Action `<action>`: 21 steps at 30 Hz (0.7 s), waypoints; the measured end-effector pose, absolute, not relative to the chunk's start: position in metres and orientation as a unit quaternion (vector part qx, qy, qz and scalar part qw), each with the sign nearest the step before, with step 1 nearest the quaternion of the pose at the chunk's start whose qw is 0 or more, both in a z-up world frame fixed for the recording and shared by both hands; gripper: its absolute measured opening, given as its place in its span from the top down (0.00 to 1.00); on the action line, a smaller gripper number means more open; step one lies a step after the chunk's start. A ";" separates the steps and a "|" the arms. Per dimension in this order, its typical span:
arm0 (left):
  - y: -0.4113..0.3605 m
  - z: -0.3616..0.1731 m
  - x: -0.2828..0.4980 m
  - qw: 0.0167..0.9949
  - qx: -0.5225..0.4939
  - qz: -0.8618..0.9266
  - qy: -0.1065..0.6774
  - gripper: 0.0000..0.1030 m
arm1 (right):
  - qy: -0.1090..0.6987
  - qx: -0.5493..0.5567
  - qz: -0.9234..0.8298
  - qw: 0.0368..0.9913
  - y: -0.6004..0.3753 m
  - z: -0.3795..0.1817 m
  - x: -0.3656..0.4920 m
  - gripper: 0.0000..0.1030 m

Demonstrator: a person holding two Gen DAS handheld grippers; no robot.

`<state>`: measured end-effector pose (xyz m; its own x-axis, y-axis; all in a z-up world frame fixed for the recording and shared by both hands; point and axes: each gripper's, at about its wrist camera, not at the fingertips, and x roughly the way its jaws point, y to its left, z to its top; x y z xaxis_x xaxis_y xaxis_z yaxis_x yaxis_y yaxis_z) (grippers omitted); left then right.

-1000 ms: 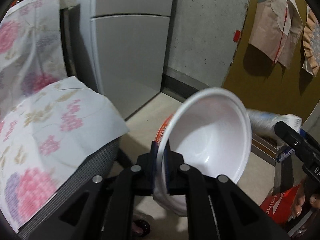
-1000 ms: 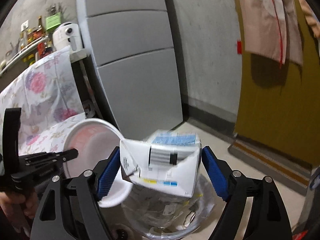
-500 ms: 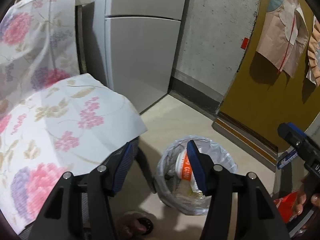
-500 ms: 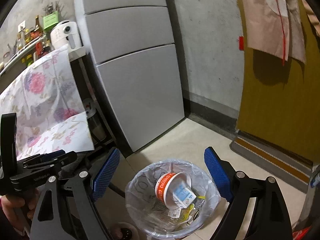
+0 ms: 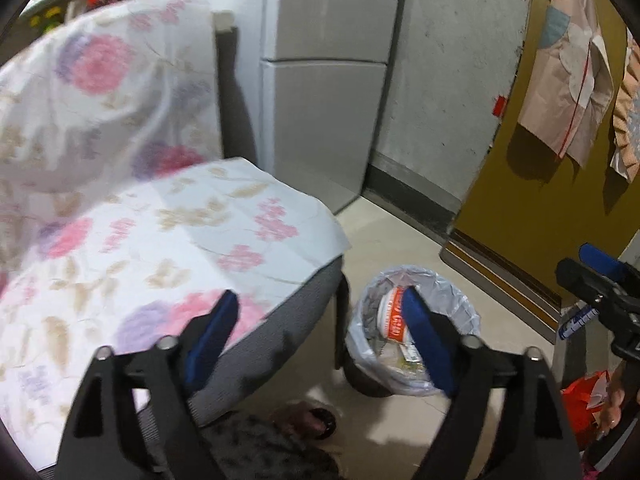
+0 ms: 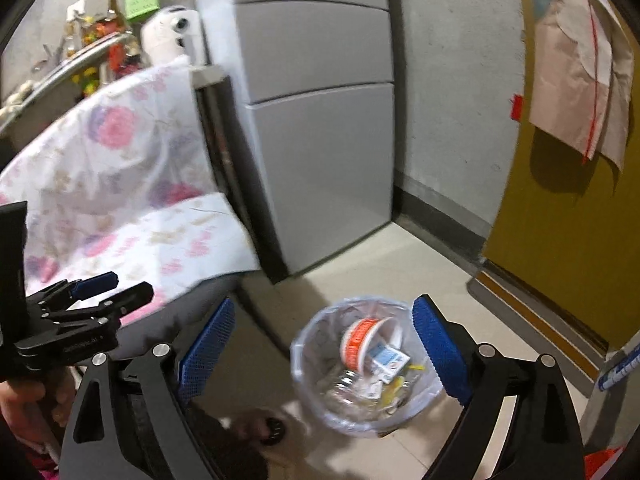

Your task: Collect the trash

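— Clear plastic lines the trash bin point(image 6: 366, 364), and that is where the rubbish lies. I see the white bowl point(image 6: 370, 340) with its red and orange band tipped on its side in there, and the small white and blue carton point(image 6: 386, 360) touching it, on top of other scraps.

— And your tongs?

— Both pairs are released. My left tongs point(image 5: 316, 340) have just been opening; the blue pads stand wide and nothing is between them, only the chair seat and the bin far below. My right tongs point(image 6: 324, 354) have opened a little further too, and they are bare as well; the bin shows through the gap beneath them.

— Where does the bin stand?

— On the pale tiled floor point(image 6: 404, 272), just beside the front corner of the grey chair point(image 5: 280, 332), which carries a floral cloth point(image 5: 132, 240) over seat and back. A grey fridge point(image 6: 316, 120) stands behind the chair, and an ochre door point(image 6: 560, 220) is off to the right with cloth hanging on it.

— Can each camera see the other hand?

— Yes. From the right wrist, the left tongs sit at the left edge in a hand point(image 6: 24, 396); from the left wrist, the right tongs point(image 5: 600, 280) show at the right edge.
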<state>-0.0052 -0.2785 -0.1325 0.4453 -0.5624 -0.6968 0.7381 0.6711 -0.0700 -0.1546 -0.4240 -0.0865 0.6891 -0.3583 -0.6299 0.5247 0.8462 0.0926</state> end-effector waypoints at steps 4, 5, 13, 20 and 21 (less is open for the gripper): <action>-0.243 -0.098 -0.020 0.858 0.120 -0.367 0.337 0.07 | 0.312 0.078 -0.246 0.914 -0.388 -0.054 -0.152 0.12; -0.233 -0.090 -0.025 0.862 0.120 -0.360 0.337 0.07 | 0.309 0.069 -0.244 0.916 -0.380 -0.047 -0.153 0.12; -0.176 -0.055 -0.056 0.877 0.113 -0.321 0.339 0.07 | 0.311 0.078 -0.190 0.928 -0.343 -0.014 -0.162 0.12; -0.154 -0.027 -0.076 0.894 0.123 -0.298 0.312 0.06 | 0.303 0.061 -0.172 0.935 -0.328 0.005 -0.166 0.12; -0.151 -0.024 -0.079 0.895 0.122 -0.296 0.311 0.06 | 0.301 0.060 -0.171 0.936 -0.326 0.007 -0.168 0.12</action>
